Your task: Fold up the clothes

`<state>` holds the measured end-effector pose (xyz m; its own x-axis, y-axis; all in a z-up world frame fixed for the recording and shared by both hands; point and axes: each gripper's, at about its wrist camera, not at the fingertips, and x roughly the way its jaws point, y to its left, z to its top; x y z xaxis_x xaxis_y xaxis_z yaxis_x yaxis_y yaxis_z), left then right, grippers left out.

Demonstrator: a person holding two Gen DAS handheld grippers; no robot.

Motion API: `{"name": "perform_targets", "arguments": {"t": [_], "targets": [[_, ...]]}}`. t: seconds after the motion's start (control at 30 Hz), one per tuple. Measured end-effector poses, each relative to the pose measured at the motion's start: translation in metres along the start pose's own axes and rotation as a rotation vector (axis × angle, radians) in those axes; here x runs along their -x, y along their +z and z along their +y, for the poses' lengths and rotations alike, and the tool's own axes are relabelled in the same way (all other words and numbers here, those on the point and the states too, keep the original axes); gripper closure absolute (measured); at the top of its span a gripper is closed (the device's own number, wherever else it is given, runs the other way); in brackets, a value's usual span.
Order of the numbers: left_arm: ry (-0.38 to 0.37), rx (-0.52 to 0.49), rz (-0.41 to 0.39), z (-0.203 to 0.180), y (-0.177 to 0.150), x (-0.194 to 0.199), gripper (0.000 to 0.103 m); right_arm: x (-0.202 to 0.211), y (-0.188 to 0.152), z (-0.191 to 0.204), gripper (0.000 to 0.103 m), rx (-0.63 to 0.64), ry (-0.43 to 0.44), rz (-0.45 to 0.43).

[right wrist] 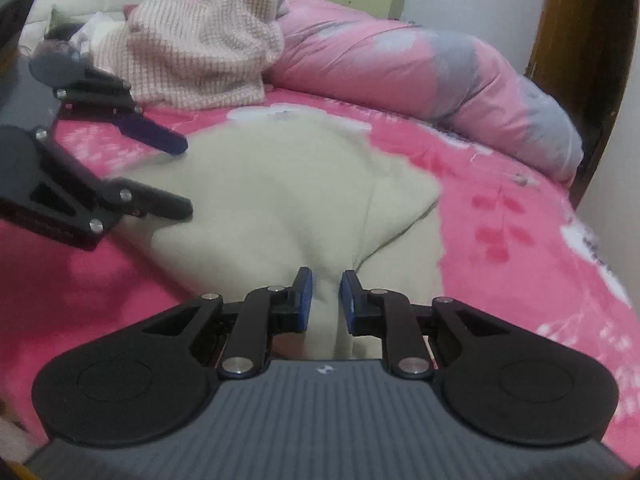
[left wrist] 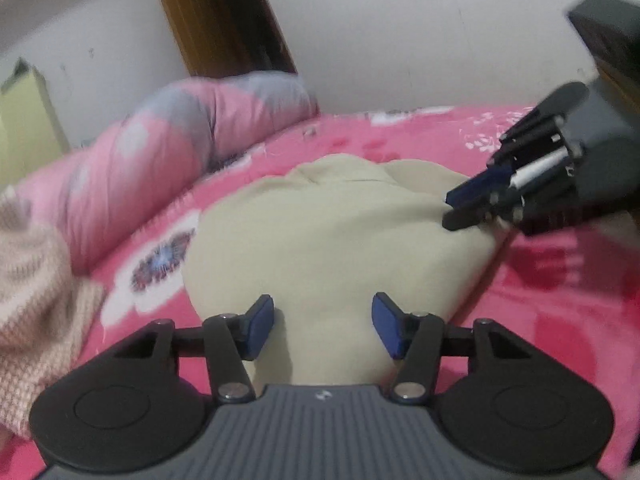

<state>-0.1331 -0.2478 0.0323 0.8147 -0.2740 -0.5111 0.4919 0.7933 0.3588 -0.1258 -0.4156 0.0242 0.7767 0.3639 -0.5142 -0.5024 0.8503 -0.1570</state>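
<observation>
A cream garment point(left wrist: 320, 216) lies bunched on the pink flowered bed sheet point(left wrist: 540, 300). My left gripper point(left wrist: 324, 328) hovers at its near edge, jaws wide apart, blue pads point(left wrist: 262, 326) not pressing the cloth. In the right wrist view the same gripper point(right wrist: 182, 176) comes in from the left, fingers spread over the garment's point(right wrist: 280, 184) left edge. My right gripper point(right wrist: 326, 300) is shut on a raised fold of the cream cloth, which runs up between its pads. The left wrist view shows it point(left wrist: 450, 210) at the garment's right edge, fingers close together.
A pink knitted sweater point(right wrist: 192, 52) lies crumpled at the head of the bed, also in the left wrist view point(left wrist: 36, 288). A rolled pink and grey duvet point(right wrist: 440, 76) runs along the far side. A wooden door point(left wrist: 224, 20) and white wall stand behind.
</observation>
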Motion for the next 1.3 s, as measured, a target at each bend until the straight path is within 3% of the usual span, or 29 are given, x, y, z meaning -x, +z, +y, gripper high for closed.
{"name": "perform_targets", "arguments": {"t": [0.07,0.2,0.33,0.4,0.5,0.6,0.73,0.8,0.9,1.0,1.1,1.17,1.27,1.3], "targets": [[-0.006,-0.004,-0.012,0.002,0.001,0.001,0.048,0.002,0.001,-0.005,0.088,-0.038,0.014,0.005],[-0.021,-0.001,-0.051,0.012,0.008,0.009,0.048,0.006,0.022,0.005,0.088,0.043,-0.024,0.043],[-0.014,0.037,-0.102,0.023,0.015,0.012,0.048,0.021,0.047,0.02,0.088,0.106,-0.041,-0.025],[-0.026,0.062,-0.025,0.026,0.009,-0.009,0.048,-0.001,0.04,0.03,0.089,0.176,-0.045,0.05],[-0.022,0.052,-0.05,0.022,-0.009,-0.016,0.048,-0.019,0.031,0.038,0.09,0.225,-0.065,0.081],[-0.058,0.085,-0.04,0.034,0.002,-0.014,0.048,-0.018,0.047,0.037,0.093,0.25,-0.062,0.121],[-0.038,0.15,-0.083,0.056,0.018,-0.012,0.048,-0.014,0.071,0.027,0.092,0.207,-0.082,0.057],[-0.061,0.205,0.005,0.067,0.013,-0.037,0.049,-0.034,0.063,0.022,0.091,0.181,-0.069,0.098],[-0.041,0.095,-0.016,0.053,0.0,-0.043,0.048,-0.055,0.042,0.021,0.091,0.177,-0.056,0.101],[-0.079,0.139,0.0,0.066,0.011,-0.041,0.047,-0.052,0.063,0.016,0.094,0.189,-0.036,0.151],[-0.045,0.165,-0.044,0.08,0.023,-0.042,0.047,-0.053,0.085,0.01,0.093,0.207,-0.078,0.117],[-0.052,0.223,-0.006,0.091,0.025,-0.059,0.046,-0.06,0.092,0.0,0.091,0.156,-0.095,0.083],[-0.097,0.27,0.0,0.098,0.009,-0.074,0.042,-0.093,0.068,-0.003,0.09,0.105,-0.061,0.159],[-0.097,0.265,-0.009,0.098,0.007,-0.073,0.042,-0.094,0.059,0.001,0.09,0.127,-0.074,0.126]]}}
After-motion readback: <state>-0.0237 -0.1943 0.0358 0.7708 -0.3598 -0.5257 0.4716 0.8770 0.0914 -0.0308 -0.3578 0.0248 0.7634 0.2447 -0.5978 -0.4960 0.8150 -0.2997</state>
